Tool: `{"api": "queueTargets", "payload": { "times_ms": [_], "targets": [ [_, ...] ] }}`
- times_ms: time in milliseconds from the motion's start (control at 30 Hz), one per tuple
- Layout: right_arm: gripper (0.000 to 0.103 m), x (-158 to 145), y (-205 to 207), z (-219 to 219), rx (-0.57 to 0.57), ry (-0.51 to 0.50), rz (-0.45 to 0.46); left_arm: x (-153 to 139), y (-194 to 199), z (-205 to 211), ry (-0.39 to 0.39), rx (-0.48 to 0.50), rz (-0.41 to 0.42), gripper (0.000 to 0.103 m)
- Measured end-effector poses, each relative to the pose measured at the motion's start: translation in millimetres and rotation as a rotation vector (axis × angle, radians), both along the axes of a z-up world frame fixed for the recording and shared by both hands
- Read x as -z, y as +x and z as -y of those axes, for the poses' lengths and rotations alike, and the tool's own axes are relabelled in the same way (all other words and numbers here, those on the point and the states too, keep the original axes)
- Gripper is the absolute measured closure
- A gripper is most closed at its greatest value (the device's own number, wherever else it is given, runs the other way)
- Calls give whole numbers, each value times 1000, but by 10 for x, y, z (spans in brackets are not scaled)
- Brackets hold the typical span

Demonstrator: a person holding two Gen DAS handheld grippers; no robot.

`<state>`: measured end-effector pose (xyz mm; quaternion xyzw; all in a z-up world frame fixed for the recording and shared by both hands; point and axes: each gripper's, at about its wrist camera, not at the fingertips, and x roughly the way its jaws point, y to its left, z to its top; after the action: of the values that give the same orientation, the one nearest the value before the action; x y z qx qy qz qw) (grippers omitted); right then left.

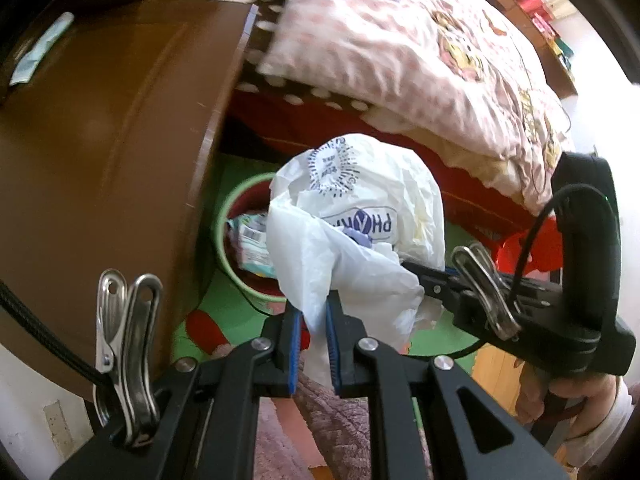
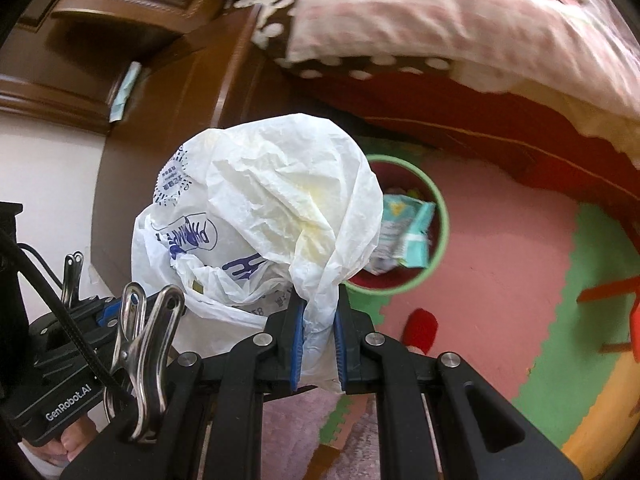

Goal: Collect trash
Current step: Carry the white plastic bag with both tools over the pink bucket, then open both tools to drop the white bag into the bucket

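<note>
The left gripper (image 1: 312,320) and right gripper (image 2: 319,320) each pinch a bunched edge of the same white bag (image 1: 360,220), jaws nearly closed with only thin plastic between the blue pads (image 2: 298,344), so the bag hangs between them above the floor. Behind it are the bed (image 1: 420,60) with its pink quilt and a brown cabinet (image 1: 100,140). Below, on the foam mat (image 2: 520,280), stands a green-rimmed bin (image 2: 438,208) holding a pale wrapper (image 2: 404,228).
</note>
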<state>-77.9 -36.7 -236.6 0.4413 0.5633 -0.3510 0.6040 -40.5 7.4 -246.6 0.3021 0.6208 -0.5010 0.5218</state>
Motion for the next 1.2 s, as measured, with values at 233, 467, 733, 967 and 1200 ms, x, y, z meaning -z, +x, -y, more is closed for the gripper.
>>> {"api": "queueTargets", "payload": {
  "times_ms": [233,467,733,967,1200],
  "targets": [
    [89,221,-432,52,5,18,-35,293,-395,-28,21,-2,31,91],
    [89,632,-633,250,-11,26,-66,817,-589,21,20,-26,70,91],
    [89,1339,-673,442,-57,45,-86,1589,-402,91,46,-144,90,91],
    [83,1846,-675,607,-50,42,-110,2050,-195,111,108,-189,125,86],
    [74,1976,-701,729,-26,26,-131,2234,-11,-18,159,-244,120,76]
  ]
}}
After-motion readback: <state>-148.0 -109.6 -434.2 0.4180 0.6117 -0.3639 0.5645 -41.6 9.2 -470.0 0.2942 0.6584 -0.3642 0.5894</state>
